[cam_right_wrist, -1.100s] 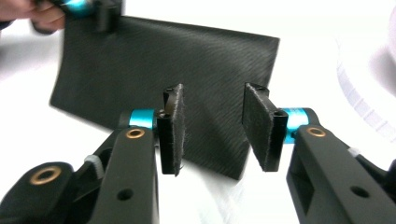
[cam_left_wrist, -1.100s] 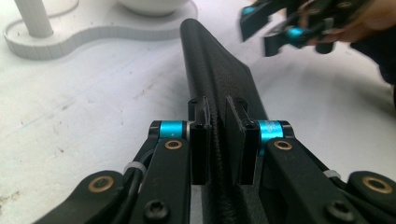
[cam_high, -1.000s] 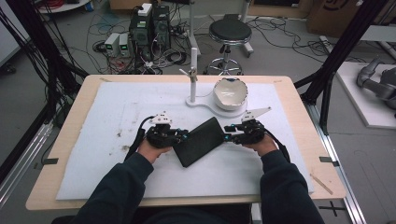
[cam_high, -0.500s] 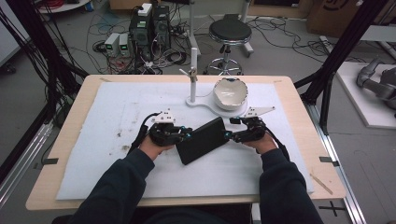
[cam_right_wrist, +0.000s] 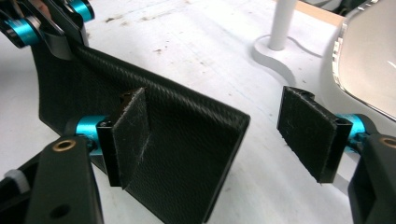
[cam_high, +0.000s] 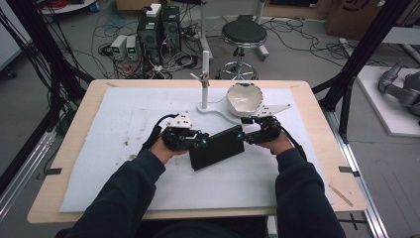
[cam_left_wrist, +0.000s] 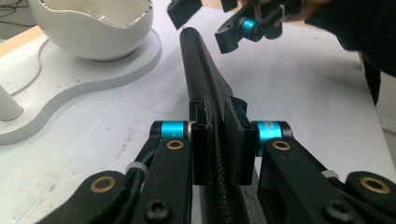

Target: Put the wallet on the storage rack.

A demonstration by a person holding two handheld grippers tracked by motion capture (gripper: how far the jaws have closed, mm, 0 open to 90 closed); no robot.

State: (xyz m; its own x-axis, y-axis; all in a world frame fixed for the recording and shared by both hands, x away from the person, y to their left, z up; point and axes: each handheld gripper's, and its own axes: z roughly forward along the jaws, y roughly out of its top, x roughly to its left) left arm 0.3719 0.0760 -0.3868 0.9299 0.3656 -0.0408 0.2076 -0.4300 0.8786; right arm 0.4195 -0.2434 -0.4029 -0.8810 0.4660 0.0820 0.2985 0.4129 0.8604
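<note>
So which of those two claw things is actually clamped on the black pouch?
The left gripper: its jaws are pressed shut on the edge of the black pouch. The right gripper has its jaws spread wide, with the pouch's far end between them but not pinched.

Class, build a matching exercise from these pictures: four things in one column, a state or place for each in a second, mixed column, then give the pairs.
1 left claw
2 right claw
3 white bowl
4 stool

a on the floor behind the table
b open beside the black case
c on the white base
d shut on the case's edge

Pairs: 1-d, 2-b, 3-c, 4-a
</note>
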